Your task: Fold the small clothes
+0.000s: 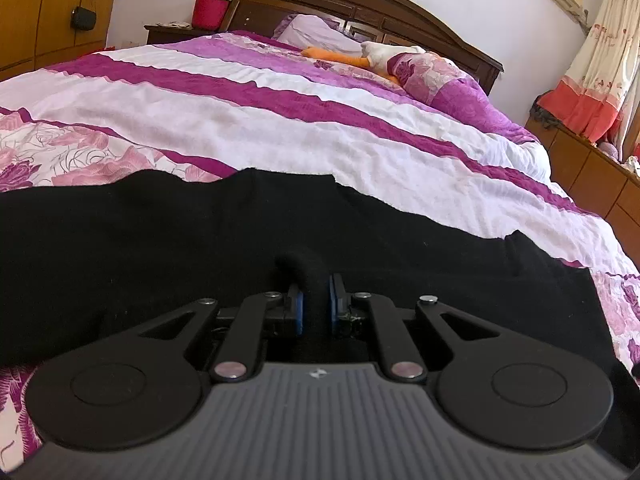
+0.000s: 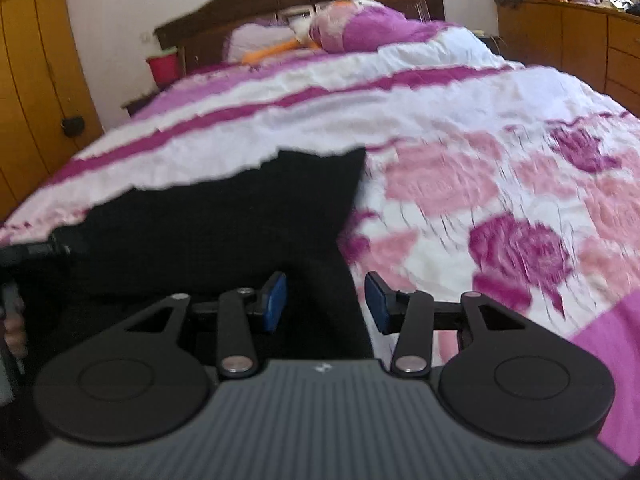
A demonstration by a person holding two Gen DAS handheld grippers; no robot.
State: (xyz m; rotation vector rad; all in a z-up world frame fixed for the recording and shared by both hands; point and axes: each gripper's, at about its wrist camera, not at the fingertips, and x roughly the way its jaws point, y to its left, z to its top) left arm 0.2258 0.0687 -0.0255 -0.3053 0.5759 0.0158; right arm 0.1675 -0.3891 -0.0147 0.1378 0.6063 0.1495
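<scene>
A black garment (image 1: 160,240) lies spread on the purple and white quilt (image 1: 280,128). In the left wrist view my left gripper (image 1: 316,300) is shut on a raised fold of this cloth, which bulges up between the blue pads (image 1: 298,308). In the right wrist view the same black garment (image 2: 220,232) fills the left half. My right gripper (image 2: 326,300) hangs open over its right edge, blue pads (image 2: 276,300) apart. The cloth edge runs below the gap and neither pad presses on it. This view is blurred.
A floral pillow (image 1: 436,76) and an orange and white toy (image 1: 360,58) lie near the dark headboard (image 1: 360,0). A red bucket (image 1: 210,10) stands on the nightstand. A wooden dresser (image 1: 592,172) flanks the bed's right side, a wardrobe (image 1: 52,12) its left. A hand (image 2: 14,332) shows at the left edge.
</scene>
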